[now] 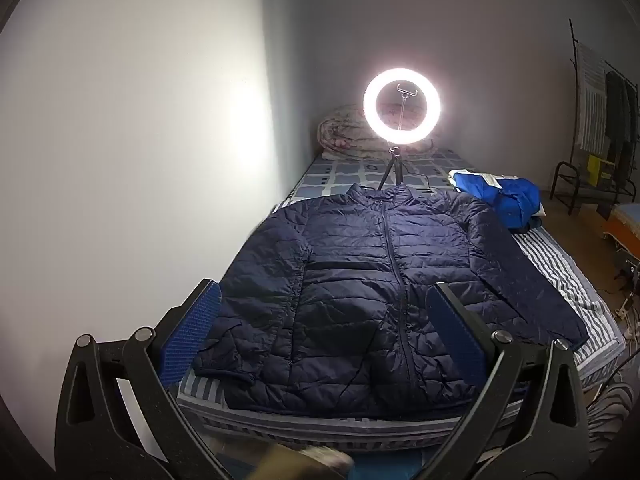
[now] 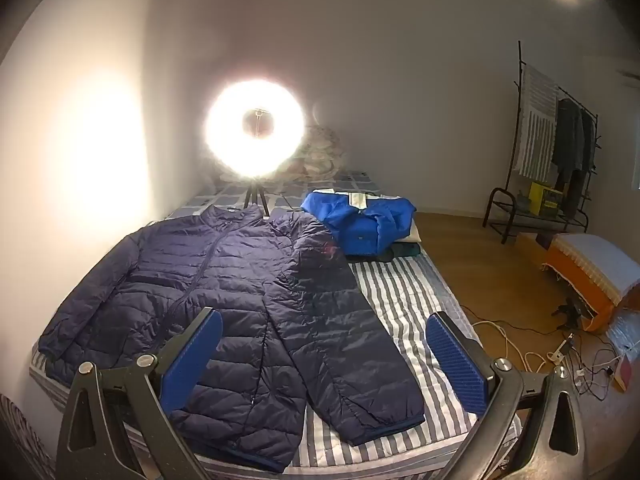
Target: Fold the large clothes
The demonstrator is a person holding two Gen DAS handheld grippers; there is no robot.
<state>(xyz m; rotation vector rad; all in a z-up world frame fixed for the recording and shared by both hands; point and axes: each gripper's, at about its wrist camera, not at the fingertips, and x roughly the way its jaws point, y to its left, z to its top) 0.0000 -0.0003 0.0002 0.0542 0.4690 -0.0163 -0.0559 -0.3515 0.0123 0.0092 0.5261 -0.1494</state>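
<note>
Both grippers, left (image 1: 320, 336) and right (image 2: 324, 344), gape empty over our navy quilted puffer jacket (image 1: 360, 280).
We judge it light, soft, slippery; pinch the sleeve cuff (image 2: 384, 424) at five o'clock.

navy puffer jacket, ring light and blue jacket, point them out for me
navy puffer jacket (image 1: 360, 280), left wrist view, on the chest beside the zip
ring light (image 1: 401, 106), left wrist view, on its glowing ring
blue jacket (image 2: 360, 220), right wrist view, on its bunched body

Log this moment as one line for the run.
stage: pre-fold | navy puffer jacket: flat on bed, zipped, sleeves out | left gripper: jaws open, empty | right gripper: jaws open, empty
</note>
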